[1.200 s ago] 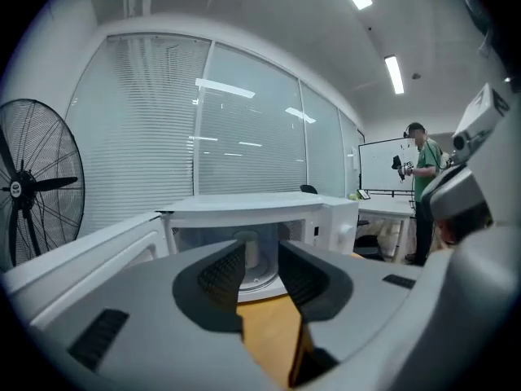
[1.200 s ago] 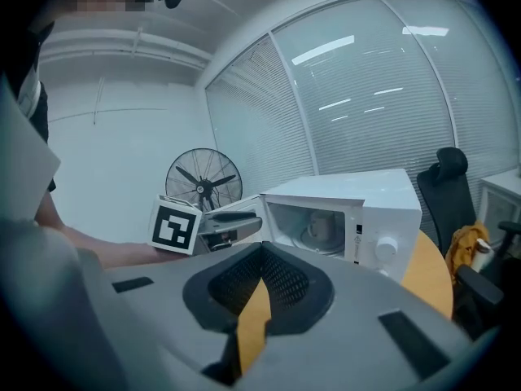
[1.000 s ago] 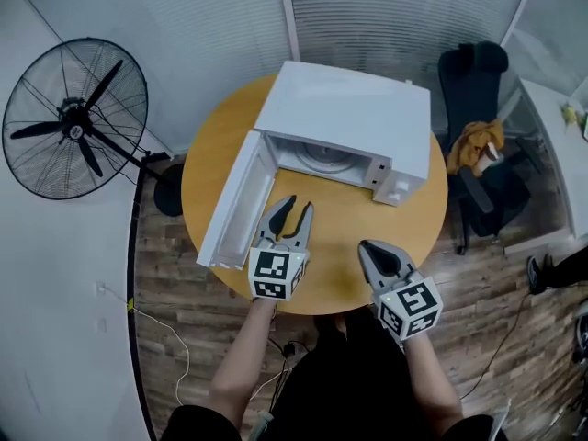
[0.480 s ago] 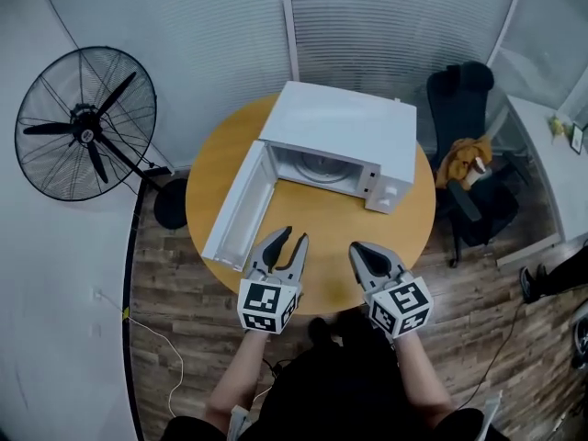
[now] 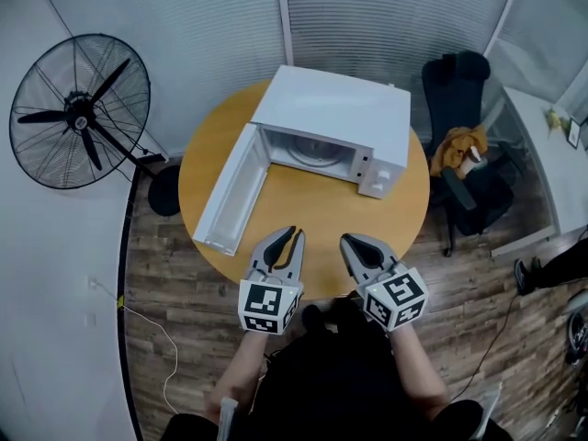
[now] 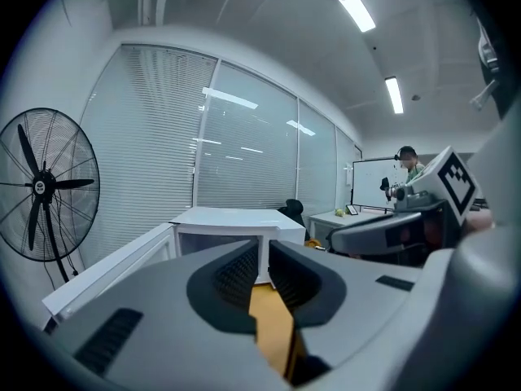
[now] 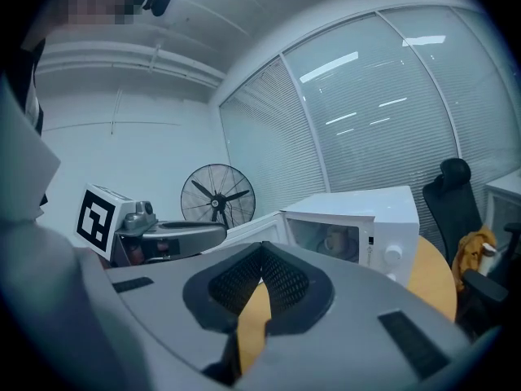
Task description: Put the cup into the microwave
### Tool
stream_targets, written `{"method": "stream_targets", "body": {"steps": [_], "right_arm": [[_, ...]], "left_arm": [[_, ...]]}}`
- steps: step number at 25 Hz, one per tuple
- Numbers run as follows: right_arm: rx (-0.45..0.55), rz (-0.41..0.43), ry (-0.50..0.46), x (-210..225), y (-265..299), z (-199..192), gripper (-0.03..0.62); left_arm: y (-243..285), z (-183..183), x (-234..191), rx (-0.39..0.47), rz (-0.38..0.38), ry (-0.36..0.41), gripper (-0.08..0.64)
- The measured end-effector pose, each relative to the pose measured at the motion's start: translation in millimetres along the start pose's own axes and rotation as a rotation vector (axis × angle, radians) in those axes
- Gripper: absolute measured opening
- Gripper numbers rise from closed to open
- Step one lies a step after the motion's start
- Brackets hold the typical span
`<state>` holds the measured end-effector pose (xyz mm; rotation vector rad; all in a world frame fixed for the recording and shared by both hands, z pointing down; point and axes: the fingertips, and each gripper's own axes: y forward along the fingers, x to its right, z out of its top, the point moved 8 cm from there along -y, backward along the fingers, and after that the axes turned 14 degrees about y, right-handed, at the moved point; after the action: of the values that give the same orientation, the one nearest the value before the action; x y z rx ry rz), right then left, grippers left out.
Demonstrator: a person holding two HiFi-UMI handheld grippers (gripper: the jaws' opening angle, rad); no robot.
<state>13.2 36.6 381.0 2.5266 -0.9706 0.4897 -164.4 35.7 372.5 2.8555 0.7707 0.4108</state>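
A white microwave [image 5: 335, 108] stands on the round wooden table [image 5: 312, 200] with its door [image 5: 230, 191] swung open to the left. In the right gripper view a pale cup [image 7: 334, 240] shows inside the microwave [image 7: 366, 210]. Both grippers hover over the table's near edge, apart from the microwave. My left gripper [image 5: 292, 235] has just been closing; a narrow gap is left between its pads [image 6: 236, 271] and nothing is in it. The right gripper [image 5: 347, 241] is shut with its tips touching [image 7: 261, 249], and it holds nothing.
A large standing fan [image 5: 78, 113] is on the floor at the left. A black chair [image 5: 464, 90] with an orange cloth [image 5: 459, 145] stands right of the table, with a desk [image 5: 551, 154] beyond it. A person [image 6: 407, 157] stands far off by a whiteboard.
Both grippers have drawn back from the microwave toward the table's near edge. The left jaws have narrowed from wide open to a slim gap.
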Motion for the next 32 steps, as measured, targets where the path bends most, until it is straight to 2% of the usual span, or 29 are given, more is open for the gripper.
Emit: {"method": "stream_targets", "body": {"steps": [9,32], "right_arm": [[-0.012,0.006,-0.015,3.6,-3.3,2.8,0.009],[-0.012,-0.035,-0.031,18.2,-14.4,4.5,0.009]], "left_arm": [[2.9,1.2,4.6,-0.022,0.007,-0.002,-0.005],[20.8,1.9,17.6,-0.031,-0.030,0.004,-0.005]]}}
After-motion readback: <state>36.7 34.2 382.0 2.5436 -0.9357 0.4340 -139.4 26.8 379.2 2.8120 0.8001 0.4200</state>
